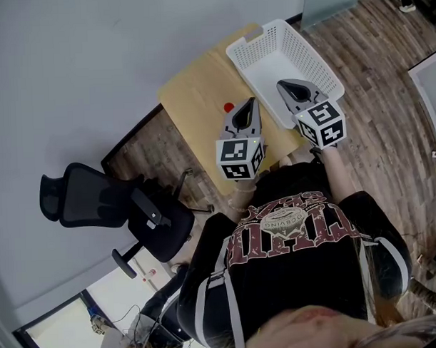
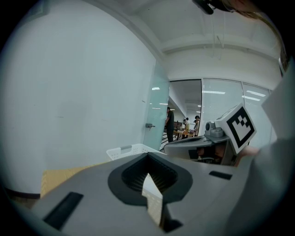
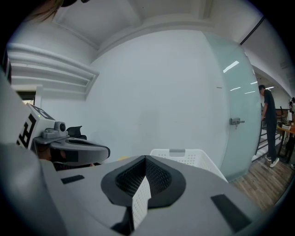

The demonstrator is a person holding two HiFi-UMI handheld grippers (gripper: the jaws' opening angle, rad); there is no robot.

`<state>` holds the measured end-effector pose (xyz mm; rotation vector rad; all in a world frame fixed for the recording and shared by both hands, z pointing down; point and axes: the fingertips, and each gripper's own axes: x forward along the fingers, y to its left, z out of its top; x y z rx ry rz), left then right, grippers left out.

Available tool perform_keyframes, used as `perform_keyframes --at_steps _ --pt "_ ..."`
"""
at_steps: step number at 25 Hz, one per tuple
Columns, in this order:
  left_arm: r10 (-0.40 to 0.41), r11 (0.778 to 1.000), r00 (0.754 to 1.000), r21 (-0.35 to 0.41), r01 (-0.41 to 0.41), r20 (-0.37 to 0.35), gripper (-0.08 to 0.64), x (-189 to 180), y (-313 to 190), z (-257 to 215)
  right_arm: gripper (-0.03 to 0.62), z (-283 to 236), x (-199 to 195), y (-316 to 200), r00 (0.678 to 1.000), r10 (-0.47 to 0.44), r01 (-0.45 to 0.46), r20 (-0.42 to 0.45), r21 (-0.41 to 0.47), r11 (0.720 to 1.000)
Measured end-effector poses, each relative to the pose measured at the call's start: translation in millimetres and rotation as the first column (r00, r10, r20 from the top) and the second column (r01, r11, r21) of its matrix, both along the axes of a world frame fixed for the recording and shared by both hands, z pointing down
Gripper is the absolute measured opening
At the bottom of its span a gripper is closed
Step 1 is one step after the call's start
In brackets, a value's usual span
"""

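Held side by side above a small wooden table (image 1: 194, 92), both grippers are shut with nothing between their jaws. My left gripper (image 1: 253, 100) points over the table's middle, close to a small red object (image 1: 228, 106) lying on the wood. My right gripper (image 1: 280, 84) hovers over a white perforated basket (image 1: 237, 53), which looks empty. In the left gripper view the jaws of the left gripper (image 2: 148, 156) meet in a point, with the basket (image 2: 126, 150) beyond. The right gripper view shows the right gripper (image 3: 145, 157) the same way, the basket (image 3: 184, 156) ahead.
A black office chair (image 1: 112, 205) stands left of the table by the grey wall. A frosted glass door (image 3: 239, 120) is to the right, with people (image 2: 169, 124) far off past it. Wood-plank floor (image 1: 385, 42) surrounds the table.
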<state>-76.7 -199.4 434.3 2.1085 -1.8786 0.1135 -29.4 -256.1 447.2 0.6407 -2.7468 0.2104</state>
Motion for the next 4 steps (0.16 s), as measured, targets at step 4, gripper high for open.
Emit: perform_keyframes --at_steps 4 --pt "-0.001 1.0 1.0 -0.002 0.001 -0.003 0.048 0.8 -1.3 -0.1 0.018 0.4 1.7 -1.8 1.0 0.0 0.0 -0.004 0.0 1.0"
